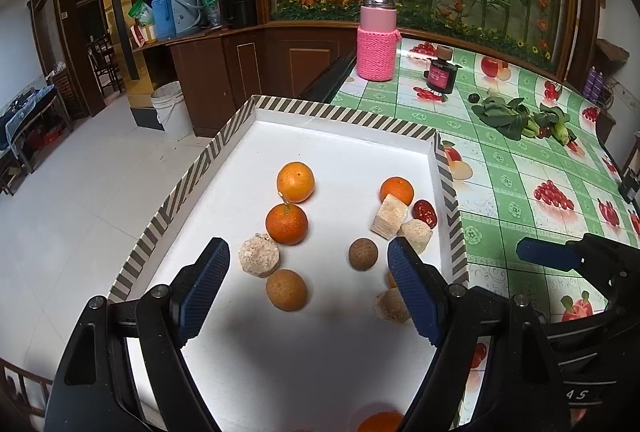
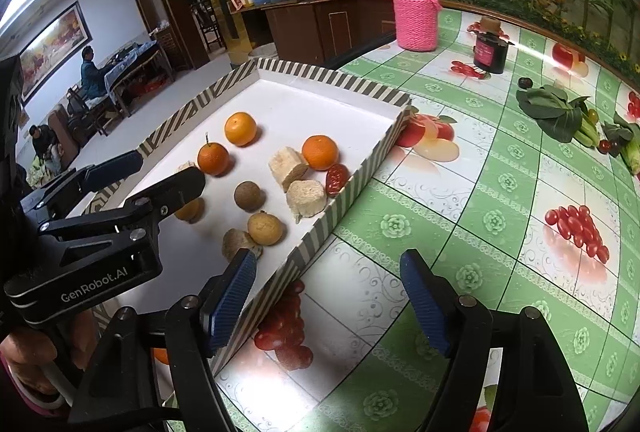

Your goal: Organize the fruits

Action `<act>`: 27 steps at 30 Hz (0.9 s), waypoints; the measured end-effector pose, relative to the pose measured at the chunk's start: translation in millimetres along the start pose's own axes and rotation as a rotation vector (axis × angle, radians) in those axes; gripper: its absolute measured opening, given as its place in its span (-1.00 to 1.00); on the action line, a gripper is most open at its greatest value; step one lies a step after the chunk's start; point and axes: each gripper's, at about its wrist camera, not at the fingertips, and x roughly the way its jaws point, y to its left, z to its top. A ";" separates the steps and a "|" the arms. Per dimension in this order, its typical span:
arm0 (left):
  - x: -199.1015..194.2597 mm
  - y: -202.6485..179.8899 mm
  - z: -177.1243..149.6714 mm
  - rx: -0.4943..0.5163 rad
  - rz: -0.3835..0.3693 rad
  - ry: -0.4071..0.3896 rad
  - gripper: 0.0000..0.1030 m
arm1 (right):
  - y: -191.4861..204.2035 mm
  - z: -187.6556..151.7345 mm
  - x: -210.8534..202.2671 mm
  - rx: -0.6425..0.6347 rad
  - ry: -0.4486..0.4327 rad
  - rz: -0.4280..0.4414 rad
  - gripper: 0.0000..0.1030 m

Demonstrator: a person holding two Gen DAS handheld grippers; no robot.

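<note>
Orange at bottom edge cut off, perhaps half hidden.

oranges in tray, greens right

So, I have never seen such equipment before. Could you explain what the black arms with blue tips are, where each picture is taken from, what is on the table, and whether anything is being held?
These are not robot arms. A person holds a two-finger gripper in each hand, and each gripper carries a camera looking forward along its fingers. The blue tips are the finger pads.

One picture comes from the left gripper, which hangs over the striped tray. The other comes from the right gripper, which hangs over the tray's edge and the green tablecloth.

In the tray lie oranges, round brown fruits, pale cut chunks and a red date. Elsewhere on the table stand a pink bottle and a dark jar, with leafy greens beside them.

Both grippers are open; nothing is held.
</note>
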 end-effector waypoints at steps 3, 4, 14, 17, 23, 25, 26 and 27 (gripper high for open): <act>0.1 0.7 0.0 -0.002 0.002 -0.001 0.59 | 1.1 -0.4 0.0 0.001 0.001 0.004 0.48; -0.1 1.5 0.0 -0.003 0.003 -0.002 0.59 | 0.4 -0.2 -0.4 0.005 -0.001 0.005 0.48; -0.8 4.7 -1.3 -0.006 0.009 -0.003 0.59 | 1.8 0.4 -0.4 -0.003 0.007 0.001 0.48; -0.8 4.8 -1.2 -0.006 0.009 -0.003 0.59 | 4.5 0.2 -0.1 -0.010 0.007 0.005 0.48; 0.2 7.5 -2.2 -0.007 0.012 0.002 0.59 | 5.8 0.7 0.3 -0.010 0.004 0.002 0.50; 0.3 6.8 -2.4 -0.006 0.011 0.004 0.59 | 5.6 1.0 0.2 -0.009 0.004 0.002 0.51; 0.2 6.5 -2.7 -0.004 0.012 0.004 0.59 | 5.6 0.9 0.2 -0.009 0.003 0.002 0.51; -0.1 6.2 -3.1 -0.002 0.013 0.004 0.59 | 5.5 0.9 0.1 -0.007 0.002 0.001 0.51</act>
